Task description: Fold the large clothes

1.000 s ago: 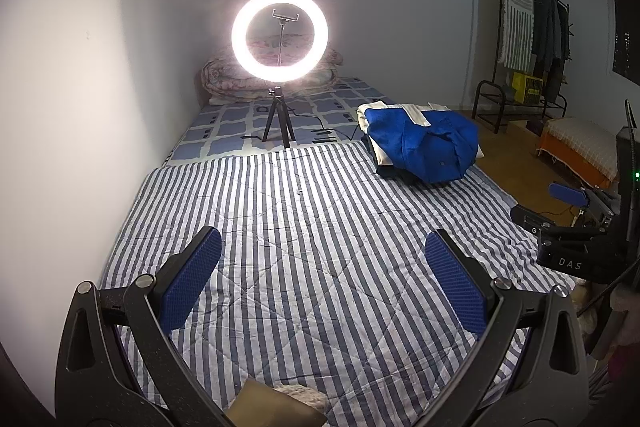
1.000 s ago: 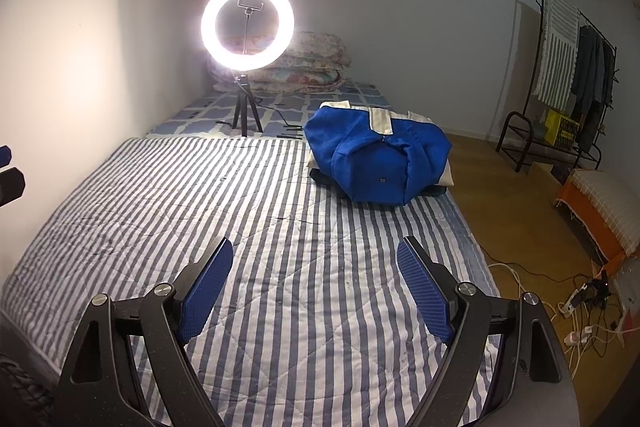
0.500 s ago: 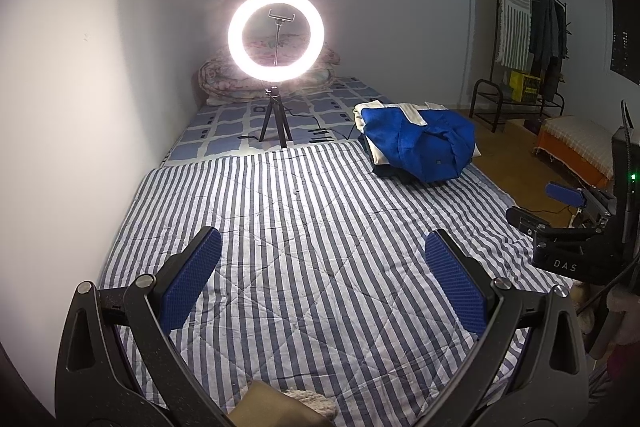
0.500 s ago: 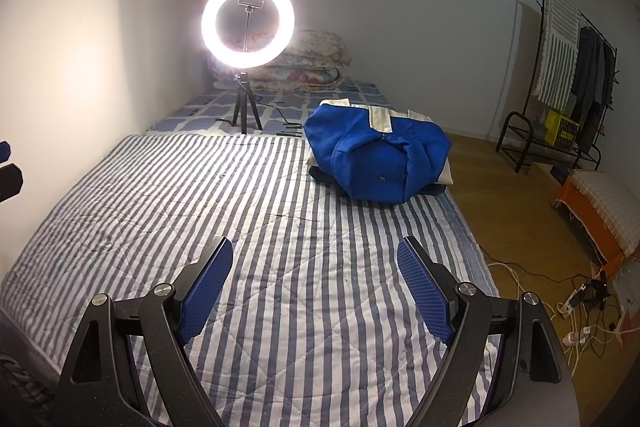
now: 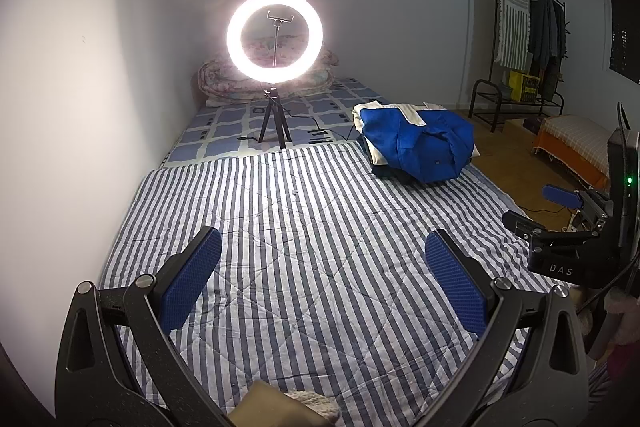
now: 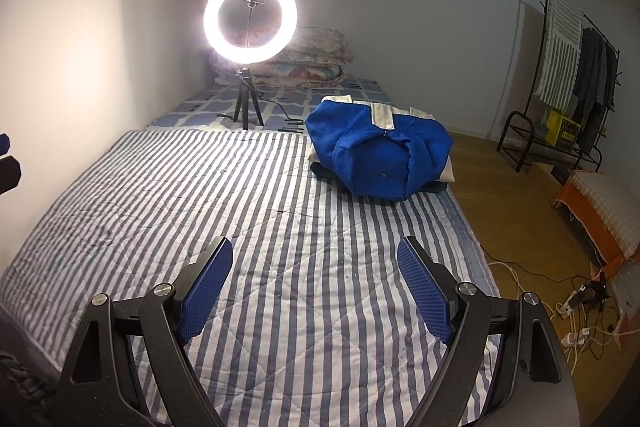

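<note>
Little is seen changed: both views slightly drawn back. Left claw [image 5: 323, 263] and right claw [image 6: 315, 273] are held spread, empty, over the bed [image 6: 168, 187]. Blue garment [image 6: 380, 155] is bundled atop a pile; stage undetermined.

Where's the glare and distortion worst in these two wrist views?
Left wrist: ring light blows out, haloing the wall; dark fisheye vignette at corners; open left claw sharp. Right wrist: same bloom from the ring light, bed stripes bow outward, blue garment evenly lit.

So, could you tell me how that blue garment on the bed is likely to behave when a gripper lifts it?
The blue garment looks soft and creased, so it will probably droop and unfold. It sits on other folded clothes, which may drag along.
</note>
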### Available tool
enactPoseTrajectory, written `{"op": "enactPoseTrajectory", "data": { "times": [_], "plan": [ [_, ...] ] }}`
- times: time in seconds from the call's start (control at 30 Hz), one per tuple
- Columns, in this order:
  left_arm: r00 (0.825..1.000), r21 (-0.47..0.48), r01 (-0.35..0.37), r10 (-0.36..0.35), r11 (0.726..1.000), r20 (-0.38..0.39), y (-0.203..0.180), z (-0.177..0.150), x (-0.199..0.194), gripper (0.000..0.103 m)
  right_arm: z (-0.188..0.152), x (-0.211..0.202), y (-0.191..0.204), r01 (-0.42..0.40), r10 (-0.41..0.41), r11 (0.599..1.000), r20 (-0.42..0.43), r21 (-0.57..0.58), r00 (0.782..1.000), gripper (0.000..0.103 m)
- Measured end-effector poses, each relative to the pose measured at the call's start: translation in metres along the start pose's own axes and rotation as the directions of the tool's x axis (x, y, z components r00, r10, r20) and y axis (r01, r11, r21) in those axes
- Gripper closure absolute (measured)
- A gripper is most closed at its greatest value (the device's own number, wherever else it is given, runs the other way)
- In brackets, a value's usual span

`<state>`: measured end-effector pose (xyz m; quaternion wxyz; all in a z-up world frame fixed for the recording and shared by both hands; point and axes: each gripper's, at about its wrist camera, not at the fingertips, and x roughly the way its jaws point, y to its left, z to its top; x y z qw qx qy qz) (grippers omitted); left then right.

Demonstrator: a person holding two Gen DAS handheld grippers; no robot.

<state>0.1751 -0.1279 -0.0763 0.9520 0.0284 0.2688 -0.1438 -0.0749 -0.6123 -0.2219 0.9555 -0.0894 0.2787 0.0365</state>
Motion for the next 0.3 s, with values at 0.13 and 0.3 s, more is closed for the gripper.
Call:
{"op": "enactPoseTrajectory", "data": {
  "times": [0.13,0.3],
  "plan": [
    [1.0,0.008,-0.008,0.008,1.0,0.017,-0.001,0.0008,-0.0011,0.0,0.0001,0.0012,-0.0003,-0.002,0.002,1.0,-0.003,-0.006,1.0,0.019],
    [0.999,0.023,-0.021,0.02,1.0,0.034,-0.0014,0.0009,-0.0025,0.0,0.0003,0.0021,-0.0003,-0.003,0.003,1.0,-0.005,-0.009,1.0,0.019]
  ]
}}
